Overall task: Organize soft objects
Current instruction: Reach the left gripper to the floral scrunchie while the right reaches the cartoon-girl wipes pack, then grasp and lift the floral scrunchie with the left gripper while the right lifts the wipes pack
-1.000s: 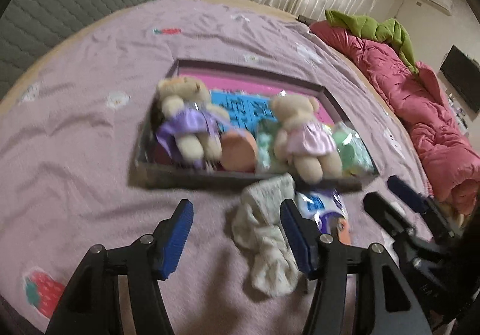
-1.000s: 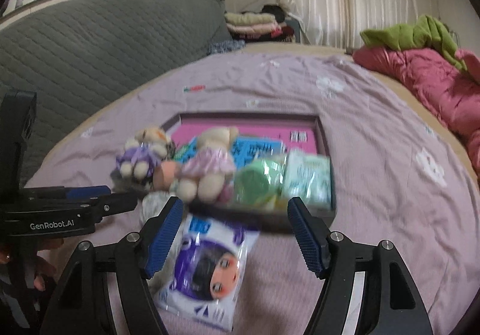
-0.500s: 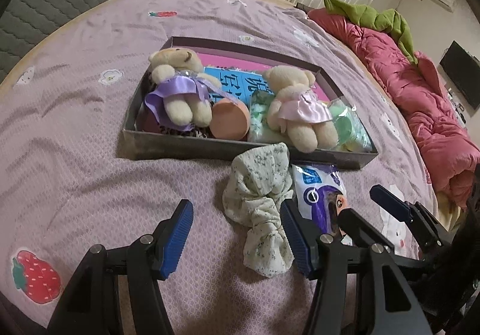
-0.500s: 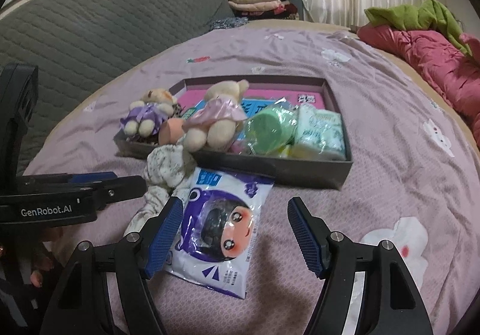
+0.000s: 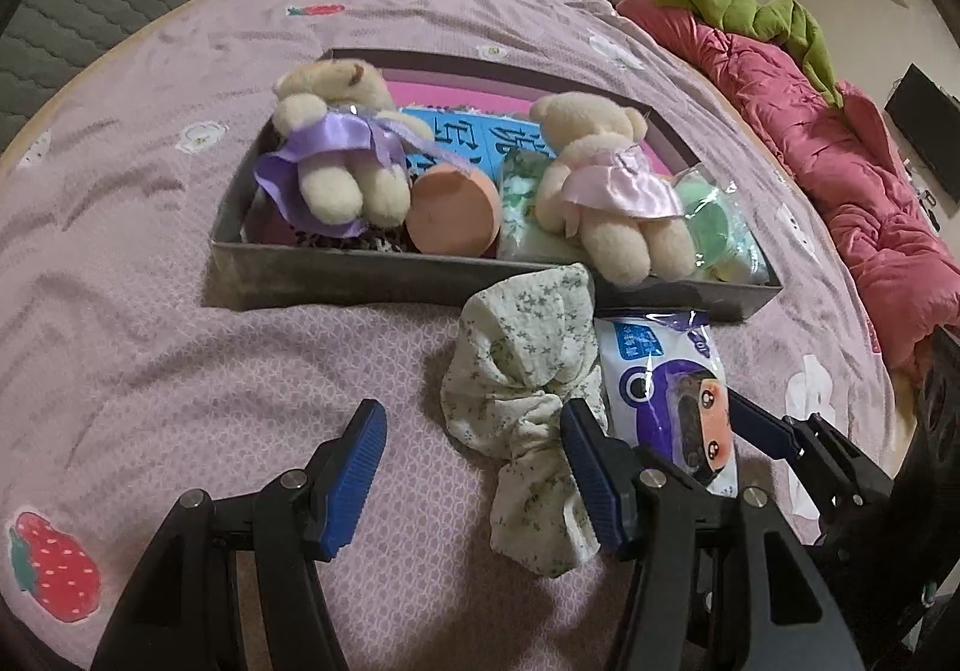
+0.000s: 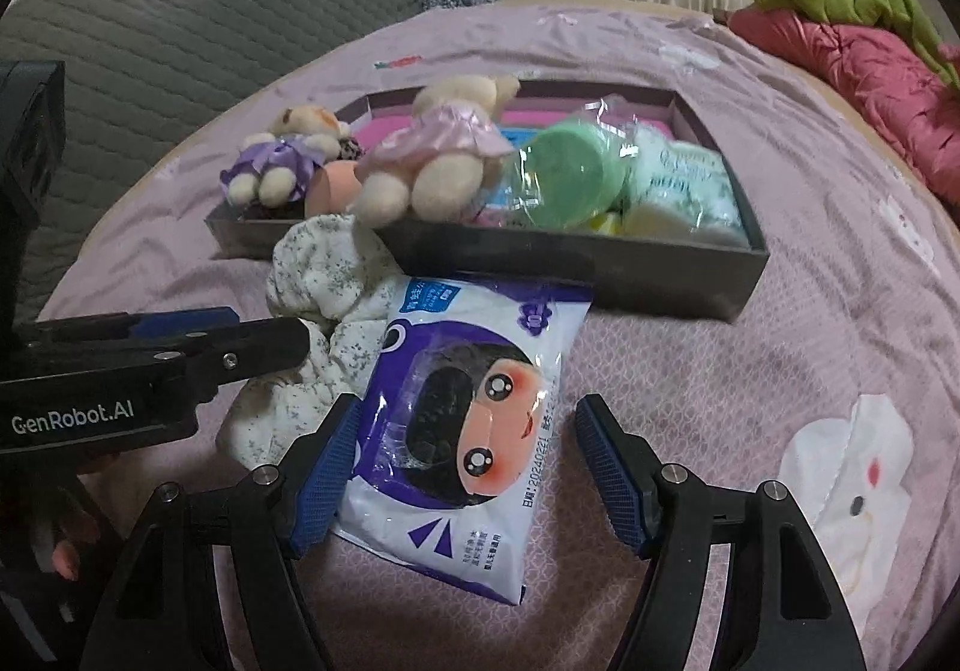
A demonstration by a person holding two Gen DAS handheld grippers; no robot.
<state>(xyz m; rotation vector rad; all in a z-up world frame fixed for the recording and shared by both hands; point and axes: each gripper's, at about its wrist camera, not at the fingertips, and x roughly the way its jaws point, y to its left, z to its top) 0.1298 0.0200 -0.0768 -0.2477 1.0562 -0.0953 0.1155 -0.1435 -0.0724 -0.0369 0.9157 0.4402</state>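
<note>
Lying on the lilac bedspread [image 5: 150,359] just in front of the dark tray [image 5: 372,275], the floral cloth bundle [image 5: 528,401] and the purple-and-white wipes packet [image 6: 462,413] sit side by side, touching along one edge. The left gripper [image 5: 471,461] hovers low over the bedspread with its jaws spread wide and holding nothing; the cloth bundle lies partly between the blue pads, crowded against the right-hand pad [image 5: 585,467], while its lower tail runs under that finger. The right gripper [image 6: 462,467] is likewise wide open and empty, and the wipes packet rests between its fingers, the packet's left edge touching or just beside the left pad [image 6: 327,467] and a clear gap of bedspread separating it from the right pad [image 6: 606,467]. In the right wrist view, the left gripper's black body crosses from the left edge, its tip over the cloth bundle. Inside the tray, a bear in a purple dress [image 5: 336,155] lies at the left end, a bear in a pink dress [image 5: 606,191] lies further right with its feet over the near wall, and a round peach-coloured sponge [image 5: 453,212] sits between them. A wrapped green round item [image 6: 561,173] and a pale tissue pack [image 6: 684,185] fill the tray's right end. A red quilt [image 5: 840,131] with a green garment [image 5: 744,5] on it lies well apart at the far right.
</note>
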